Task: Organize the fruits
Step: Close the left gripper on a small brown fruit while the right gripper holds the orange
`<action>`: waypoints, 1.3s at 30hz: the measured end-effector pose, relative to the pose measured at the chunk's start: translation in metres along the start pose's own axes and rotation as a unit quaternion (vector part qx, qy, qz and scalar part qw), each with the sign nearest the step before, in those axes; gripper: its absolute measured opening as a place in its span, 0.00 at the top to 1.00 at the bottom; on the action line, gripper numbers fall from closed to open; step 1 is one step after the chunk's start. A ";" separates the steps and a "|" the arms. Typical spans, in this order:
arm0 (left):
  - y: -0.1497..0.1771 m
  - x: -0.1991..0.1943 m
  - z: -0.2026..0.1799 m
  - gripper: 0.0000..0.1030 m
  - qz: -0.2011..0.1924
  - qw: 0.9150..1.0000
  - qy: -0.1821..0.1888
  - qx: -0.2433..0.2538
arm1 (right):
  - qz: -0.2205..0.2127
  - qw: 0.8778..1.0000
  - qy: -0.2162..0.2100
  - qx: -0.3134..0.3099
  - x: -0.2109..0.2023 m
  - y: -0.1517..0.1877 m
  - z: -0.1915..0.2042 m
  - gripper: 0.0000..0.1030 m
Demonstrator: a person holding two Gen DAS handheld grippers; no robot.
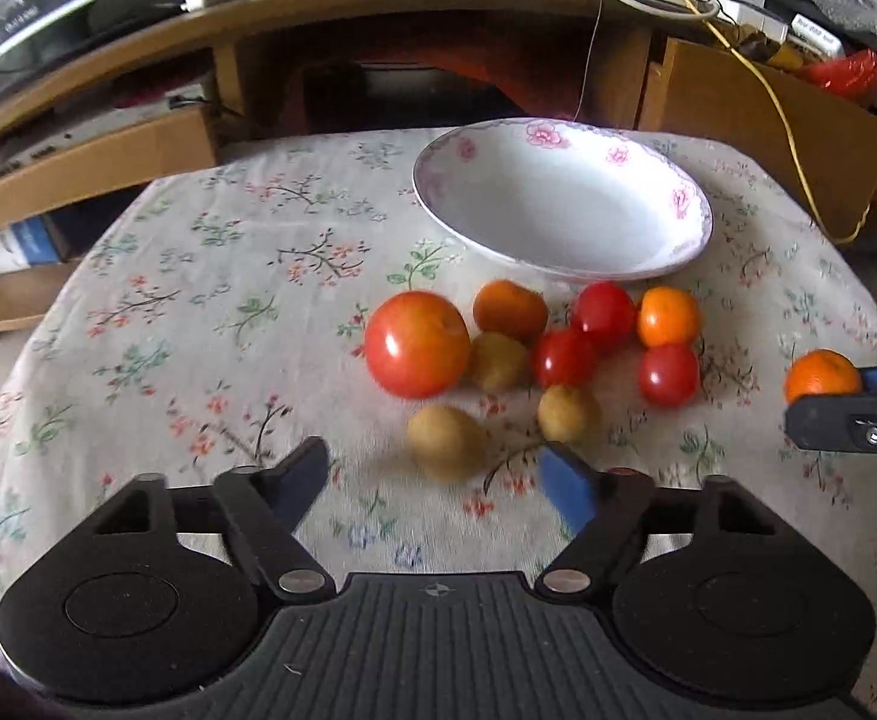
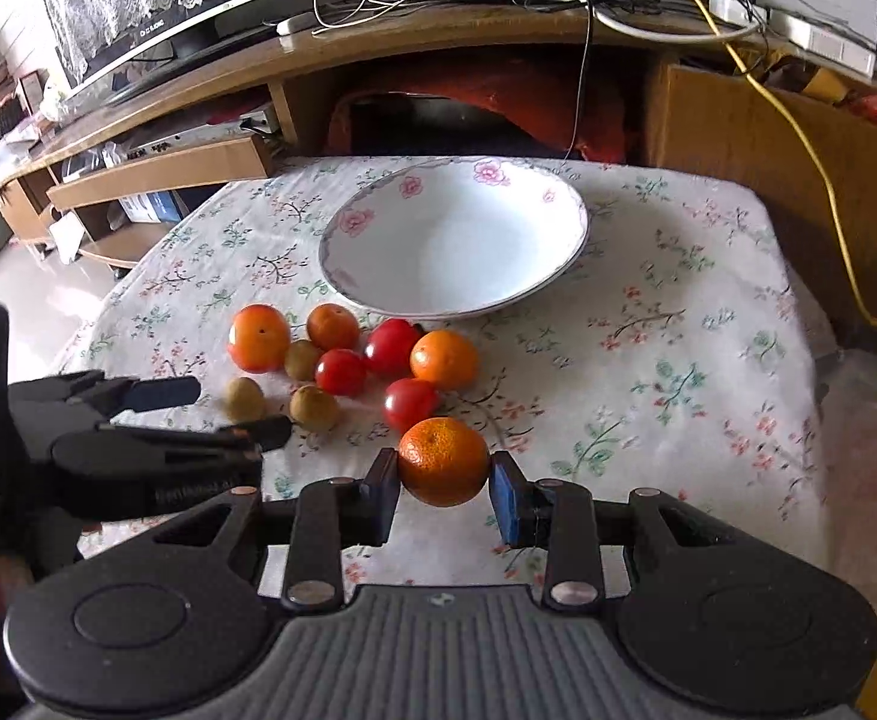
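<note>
In the right wrist view, the right gripper (image 2: pixel 444 489) sits low in the centre of the frame, its 2 fingers pinching a mandarin (image 2: pixel 443 461) from either side; the blue pad (image 2: pixel 507 507) presses the fruit's right flank and the dark pad its left. Whether the fruit is clear of the floral tablecloth (image 2: pixel 678 360) or resting on it cannot be told.

The left gripper (image 1: pixel 432 480) fills the lower part of the left wrist view with its fingers spread wide, nothing between them. A small brown fruit (image 1: pixel 447 441) lies just beyond the gap, on the cloth.

Above it, in the middle of that frame, the remaining fruit is clustered: 1 large red tomato (image 1: pixel 417 343) at the left, a darker orange fruit (image 1: pixel 510 309) behind it, 3 small red tomatoes (image 1: pixel 603 312), another mandarin (image 1: pixel 668 317) at the right of the group, and 2 more small brown fruits (image 1: pixel 569 413). Several of them touch one another.

The white bowl (image 1: pixel 432 192) with pink flowers on its rim stands just behind the cluster, upper centre in both views, and holds no fruit. A yellow cable (image 1: pixel 786 120) trails down at the upper right.
</note>
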State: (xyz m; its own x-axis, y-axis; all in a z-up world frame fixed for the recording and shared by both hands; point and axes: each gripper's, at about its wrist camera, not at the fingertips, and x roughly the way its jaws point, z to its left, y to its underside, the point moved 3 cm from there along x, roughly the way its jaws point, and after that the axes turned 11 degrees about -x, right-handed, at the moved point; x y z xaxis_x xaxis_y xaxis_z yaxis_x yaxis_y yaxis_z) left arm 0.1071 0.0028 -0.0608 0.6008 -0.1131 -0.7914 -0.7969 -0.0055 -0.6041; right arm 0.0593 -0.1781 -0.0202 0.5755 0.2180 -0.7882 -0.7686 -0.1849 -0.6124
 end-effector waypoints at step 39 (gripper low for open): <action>0.001 -0.022 -0.004 0.53 0.016 1.000 0.019 0.003 | -0.018 1.000 -0.007 -0.008 -0.022 -0.013 0.007 0.67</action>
State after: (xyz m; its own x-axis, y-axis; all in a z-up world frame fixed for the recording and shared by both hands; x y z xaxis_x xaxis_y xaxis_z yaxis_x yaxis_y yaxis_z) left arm 0.0926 0.0017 -0.0436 0.5713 -0.1507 -0.8068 -0.8157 0.0040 -0.5784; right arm 0.0541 -0.1741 0.0057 0.5995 0.2376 -0.7643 -0.7421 -0.1926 -0.6420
